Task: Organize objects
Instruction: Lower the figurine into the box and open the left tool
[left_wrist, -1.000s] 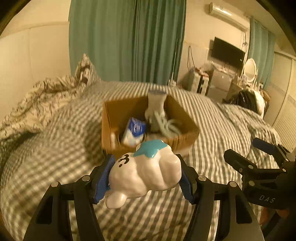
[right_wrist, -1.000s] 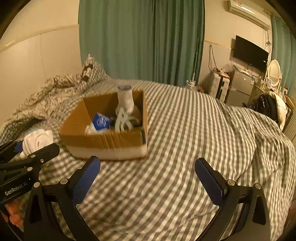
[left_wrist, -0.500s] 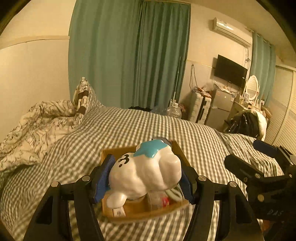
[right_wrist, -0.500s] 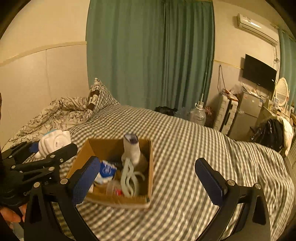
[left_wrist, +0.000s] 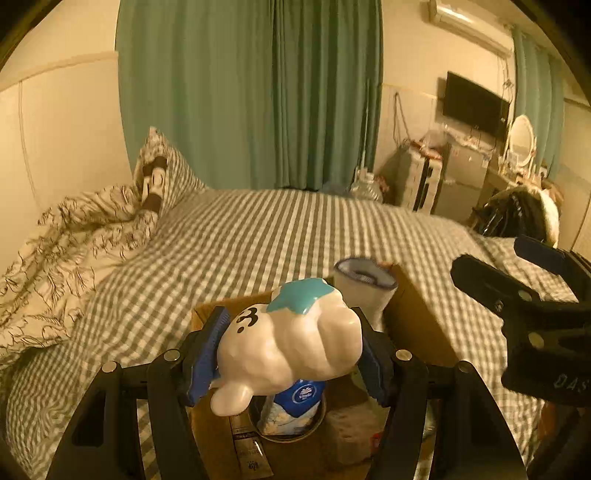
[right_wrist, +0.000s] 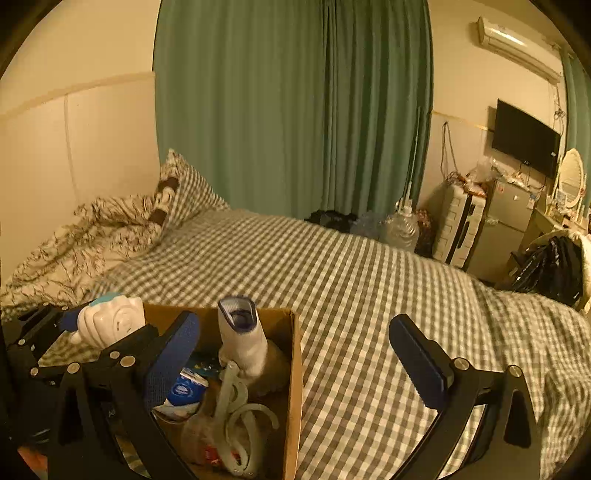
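White glazed figurine (left_wrist: 291, 343) w/ a teal star patch on top is what we've got clamped in the left gripper (left_wrist: 291, 360); its jaws press on both flanks, blue pads (left_wrist: 207, 343) tight against it. Seen from the right wrist cam, the same figurine (right_wrist: 110, 323) sits at the far left, just beyond the box's left wall.

Below and just ahead of the left jaws is the cardboard box (left_wrist: 417, 321) on the checked bed (left_wrist: 258, 236). Directly under the figurine, inside the box, we see a blue-and-white packet (left_wrist: 295, 400) standing in a round tin. Ahead-right of the jaws, a white sock-like roll w/ dark rim (left_wrist: 364, 290) stands upright in the box.

Right gripper (right_wrist: 295, 354): jaws spread wide, nothing between them. Its left jaw overlaps the box interior in view; its right jaw is over bare bedspread. Between the jaws, toward the left one, the box (right_wrist: 295, 369) holds the sock roll (right_wrist: 242, 339), the blue packet (right_wrist: 184, 391), and pale plastic hooks (right_wrist: 236, 413) tangled near the front. We can't tell what the reddish bit under the hooks is.

Beyond both jaws: rumpled patterned duvet (right_wrist: 85, 240) at left, green curtains (right_wrist: 295, 110) behind the bed.
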